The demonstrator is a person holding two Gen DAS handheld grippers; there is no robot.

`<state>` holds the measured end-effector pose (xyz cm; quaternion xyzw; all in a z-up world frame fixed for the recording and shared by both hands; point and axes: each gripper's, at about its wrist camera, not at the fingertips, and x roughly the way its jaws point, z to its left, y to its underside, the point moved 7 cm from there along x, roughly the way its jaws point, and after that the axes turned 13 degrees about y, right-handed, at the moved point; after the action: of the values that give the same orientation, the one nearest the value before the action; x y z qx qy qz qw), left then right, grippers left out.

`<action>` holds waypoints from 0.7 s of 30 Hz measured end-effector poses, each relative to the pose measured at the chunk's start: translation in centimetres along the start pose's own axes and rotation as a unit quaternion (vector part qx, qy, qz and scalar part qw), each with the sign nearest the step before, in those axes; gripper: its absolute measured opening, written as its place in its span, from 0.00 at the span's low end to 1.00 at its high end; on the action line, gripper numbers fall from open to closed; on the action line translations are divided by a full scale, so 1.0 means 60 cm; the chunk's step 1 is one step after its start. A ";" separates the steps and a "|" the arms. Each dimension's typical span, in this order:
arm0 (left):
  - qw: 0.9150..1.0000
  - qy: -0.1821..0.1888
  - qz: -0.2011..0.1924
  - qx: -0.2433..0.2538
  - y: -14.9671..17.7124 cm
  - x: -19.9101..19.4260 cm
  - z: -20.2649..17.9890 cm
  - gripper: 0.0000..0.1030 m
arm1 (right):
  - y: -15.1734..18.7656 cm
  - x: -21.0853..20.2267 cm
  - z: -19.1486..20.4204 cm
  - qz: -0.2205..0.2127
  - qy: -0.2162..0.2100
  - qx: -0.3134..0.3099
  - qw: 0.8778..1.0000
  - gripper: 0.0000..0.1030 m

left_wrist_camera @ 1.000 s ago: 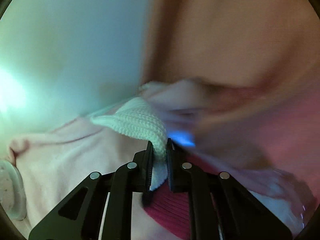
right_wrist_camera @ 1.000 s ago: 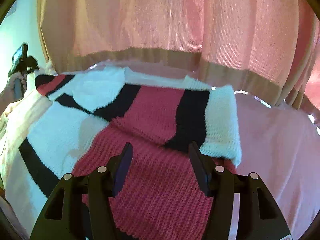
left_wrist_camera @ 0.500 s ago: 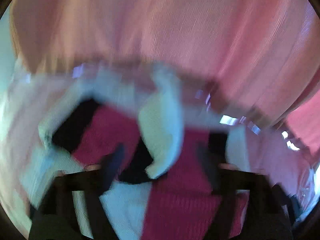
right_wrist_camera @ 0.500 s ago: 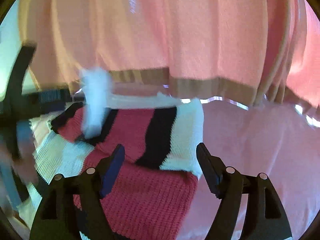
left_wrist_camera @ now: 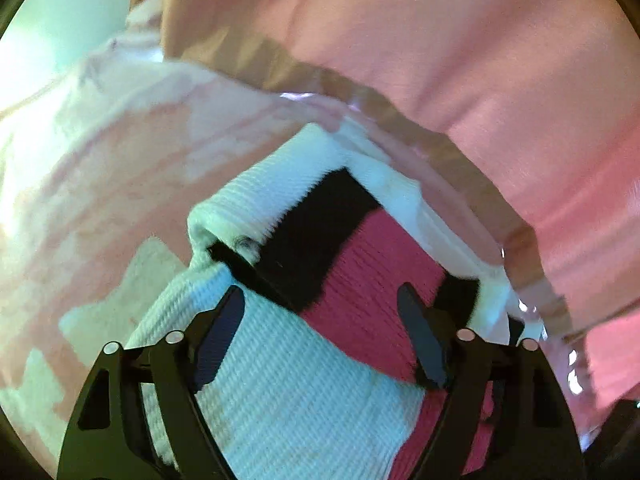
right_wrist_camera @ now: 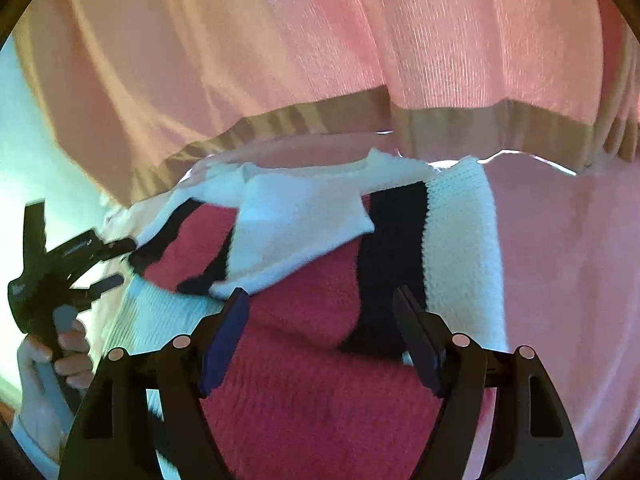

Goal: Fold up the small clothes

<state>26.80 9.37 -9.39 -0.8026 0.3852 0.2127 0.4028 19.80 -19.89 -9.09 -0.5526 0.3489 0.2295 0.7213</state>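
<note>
- The sweater (right_wrist_camera: pixel 320 280) is lying on the pink bedspread (right_wrist_camera: pixel 560 260), below the curtain (right_wrist_camera: pixel 320 60), with both sleeves already crossing its chest.
- The left gripper (left_wrist_camera: pixel 320 332) is closing slightly over the knit, gripping nothing.
- The right gripper (right_wrist_camera: pixel 320 332) is hovering spread wide, empty.
- The body fold is looking like the remaining step.

Both wrist views close, angled down over tools; share striped knit sweater (left_wrist_camera: pixel 320 360) (right_wrist_camera: pixel 320 400), pink curtain (left_wrist_camera: pixel 440 40).

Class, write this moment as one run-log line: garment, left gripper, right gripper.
garment: striped knit sweater partly folded on pink cover | left gripper: jaws closing, nothing gripped | right gripper: open above sweater
</note>
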 end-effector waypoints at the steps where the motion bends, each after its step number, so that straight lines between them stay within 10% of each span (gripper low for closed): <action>1: 1.000 0.012 0.003 -0.023 -0.012 0.011 0.018 0.64 | -0.007 0.021 -0.002 0.009 -0.002 0.016 1.000 0.70; 6: 0.995 0.012 0.033 -0.096 -0.016 0.058 0.077 0.38 | -0.026 0.109 -0.016 0.055 -0.021 0.109 0.992 0.64; 10: 0.993 0.026 0.037 -0.113 -0.023 0.063 0.082 0.07 | -0.036 0.149 -0.010 0.077 -0.064 0.162 0.982 0.07; 18: 0.996 0.034 0.004 -0.086 -0.044 0.040 0.063 0.07 | -0.108 -0.070 -0.014 -0.115 -0.072 0.096 0.986 0.05; 21: 0.996 0.012 0.034 -0.080 -0.021 0.067 0.065 0.07 | -0.042 0.042 -0.059 -0.003 0.011 0.061 0.998 0.05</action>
<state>30.12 11.21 -13.71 -0.8213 0.3986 0.2467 0.3252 22.36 -24.17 -9.91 -0.5106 0.3686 0.1998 0.7506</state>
